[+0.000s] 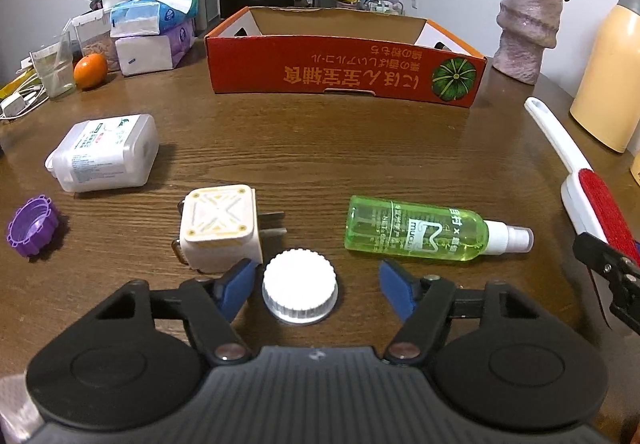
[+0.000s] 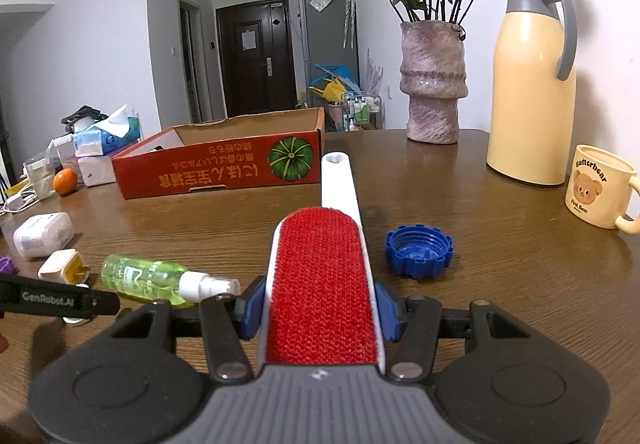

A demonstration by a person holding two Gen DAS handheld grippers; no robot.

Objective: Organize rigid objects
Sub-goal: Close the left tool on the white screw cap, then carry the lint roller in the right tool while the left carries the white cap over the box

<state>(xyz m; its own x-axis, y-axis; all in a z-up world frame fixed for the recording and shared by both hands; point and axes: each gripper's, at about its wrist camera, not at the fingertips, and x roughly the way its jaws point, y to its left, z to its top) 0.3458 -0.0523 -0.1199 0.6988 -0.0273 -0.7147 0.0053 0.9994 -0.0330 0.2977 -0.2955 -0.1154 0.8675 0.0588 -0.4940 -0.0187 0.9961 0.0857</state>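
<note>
A white ribbed cap [image 1: 299, 292] lies on the wooden table between the blue pads of my left gripper [image 1: 316, 271]. The left pad is close beside the cap and the right pad stands clear of it, so the gripper is open. A cream plug adapter [image 1: 218, 228] lies just left of the cap, and a green spray bottle [image 1: 416, 230] lies on its side to the right. My right gripper [image 2: 320, 296] is shut on the red-faced head of a white lint brush [image 2: 324, 276], whose handle points toward the red cardboard box [image 2: 216, 168].
A white plastic container [image 1: 104, 152] and a purple cap [image 1: 32, 226] lie to the left. A blue cap [image 2: 418, 250] sits right of the brush. Behind stand a vase [image 2: 434, 80], a cream thermos [image 2: 532, 84] and a bear mug [image 2: 600, 186]. Tissue packs [image 1: 156, 16] and an orange [image 1: 90, 70] crowd the far left.
</note>
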